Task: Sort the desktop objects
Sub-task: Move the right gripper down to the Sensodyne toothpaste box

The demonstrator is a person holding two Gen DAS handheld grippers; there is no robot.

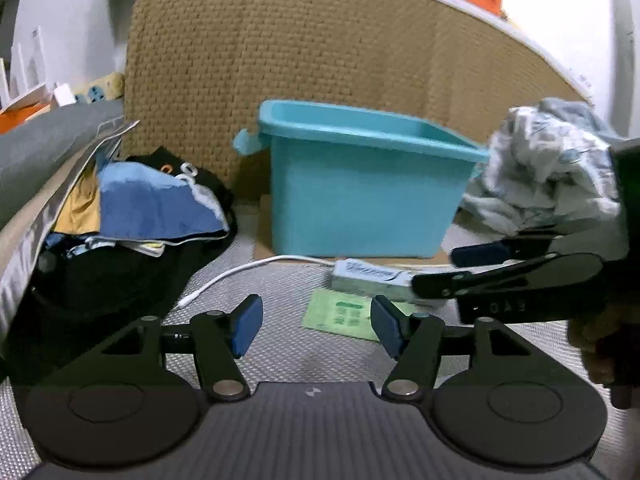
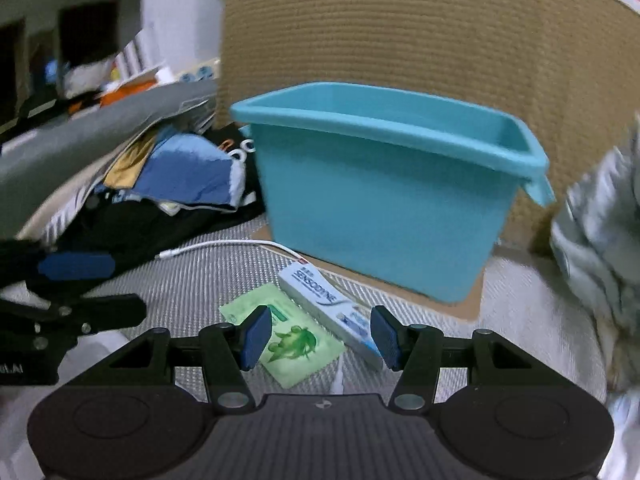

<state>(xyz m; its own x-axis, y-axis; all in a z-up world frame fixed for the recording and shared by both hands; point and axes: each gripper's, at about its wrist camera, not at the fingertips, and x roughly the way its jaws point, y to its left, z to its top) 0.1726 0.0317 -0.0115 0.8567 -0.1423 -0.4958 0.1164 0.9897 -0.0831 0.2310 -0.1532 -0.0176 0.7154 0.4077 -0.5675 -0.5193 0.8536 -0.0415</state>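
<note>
A teal plastic bin [image 1: 360,196] [image 2: 384,208] stands on a cardboard sheet at the back. In front of it lie a white toothpaste box [image 1: 370,280] [image 2: 324,304], a green packet [image 1: 344,316] [image 2: 296,340] and a white cable [image 1: 248,270] [image 2: 224,245]. My left gripper [image 1: 316,328] is open and empty, just left of the packet. My right gripper [image 2: 320,338] is open and empty, low over the packet and the near end of the toothpaste box. It also shows in the left wrist view [image 1: 436,268], and the left gripper in the right wrist view [image 2: 108,286].
A pile of blue, black and yellow clothes [image 1: 152,208] [image 2: 180,180] lies at the left. A crumpled grey-white cloth [image 1: 548,168] [image 2: 600,216] lies at the right. A woven brown wall [image 1: 320,48] [image 2: 420,32] stands behind the bin. The surface is a grey woven mat [image 1: 280,344].
</note>
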